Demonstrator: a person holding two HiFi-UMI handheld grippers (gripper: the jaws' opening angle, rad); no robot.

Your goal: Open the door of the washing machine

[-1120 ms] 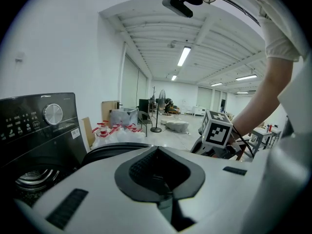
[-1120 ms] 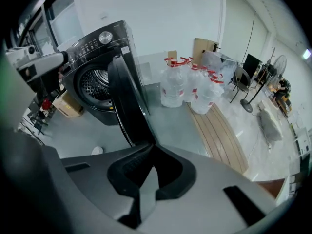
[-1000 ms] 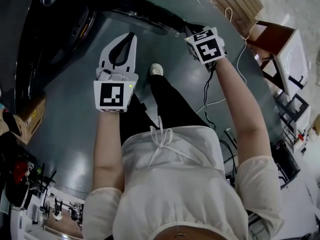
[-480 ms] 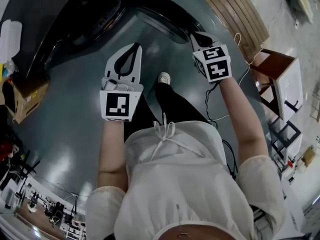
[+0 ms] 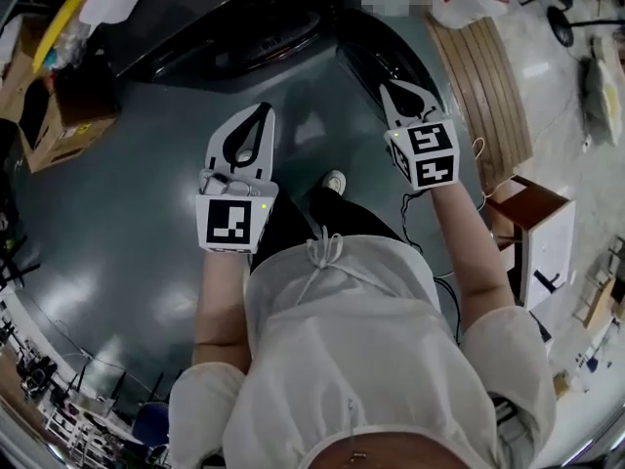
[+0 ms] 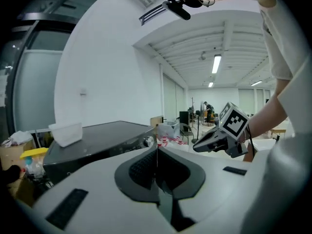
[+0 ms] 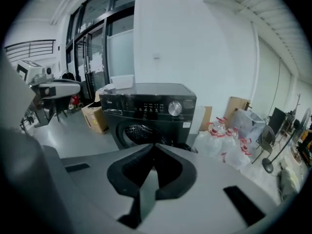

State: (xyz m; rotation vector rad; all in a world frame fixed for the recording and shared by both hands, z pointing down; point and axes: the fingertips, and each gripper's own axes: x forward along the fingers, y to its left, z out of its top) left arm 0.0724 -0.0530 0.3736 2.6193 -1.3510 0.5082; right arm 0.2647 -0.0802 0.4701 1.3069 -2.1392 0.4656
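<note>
the washing machine (image 7: 146, 108) stands just ahead of both tongs, its door (image 5: 376, 62) swung out in front of the right tongs (image 5: 395, 88), the drum showing. right tongs and left tongs (image 5: 260, 112) are both closed, gripping nothing, side by side above the floor (image 5: 146, 193).

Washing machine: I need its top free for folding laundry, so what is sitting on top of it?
A white plastic tub sits on the washing machine's top, near one end. What the tub holds cannot be seen.
</note>
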